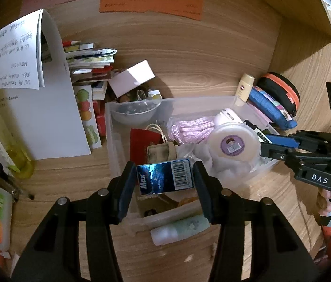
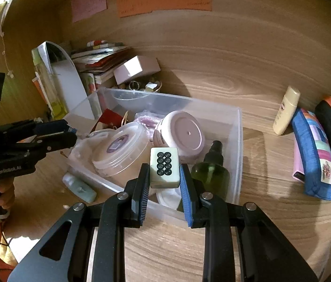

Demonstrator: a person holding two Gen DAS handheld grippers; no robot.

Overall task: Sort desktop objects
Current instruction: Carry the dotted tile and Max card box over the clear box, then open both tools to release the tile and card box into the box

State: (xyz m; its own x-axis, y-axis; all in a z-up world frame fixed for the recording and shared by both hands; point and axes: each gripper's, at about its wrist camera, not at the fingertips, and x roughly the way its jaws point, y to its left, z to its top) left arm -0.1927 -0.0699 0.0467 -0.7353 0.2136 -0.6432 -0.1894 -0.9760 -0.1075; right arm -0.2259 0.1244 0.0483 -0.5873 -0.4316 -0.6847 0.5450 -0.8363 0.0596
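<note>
Two grippers, each loaded, both over the clear bin (image 2: pixel 235 141). Left gripper (image 1: pixel 164 179) pinches a blue box (image 1: pixel 165 178) marked "Max"; right gripper (image 2: pixel 164 171) pinches a mahjong tile (image 2: pixel 164 166).

Step, as judged: carry-and-drop phase of sorting, with both items held above the bin's near end and not yet released.

Box: long axis runs side to side between the pads, barcode face up toward the camera, "Max" end toward the left pad.

Tile: long axis points away from the camera, dotted face up, held by its long sides.

Next move probably calls for lowering each into a free gap, since the round tub (image 2: pixel 118 148), jar (image 2: pixel 181 134) and green bottle (image 2: pixel 212 174) crowd the bin, then spreading the fingers one gripper at a time.
</note>
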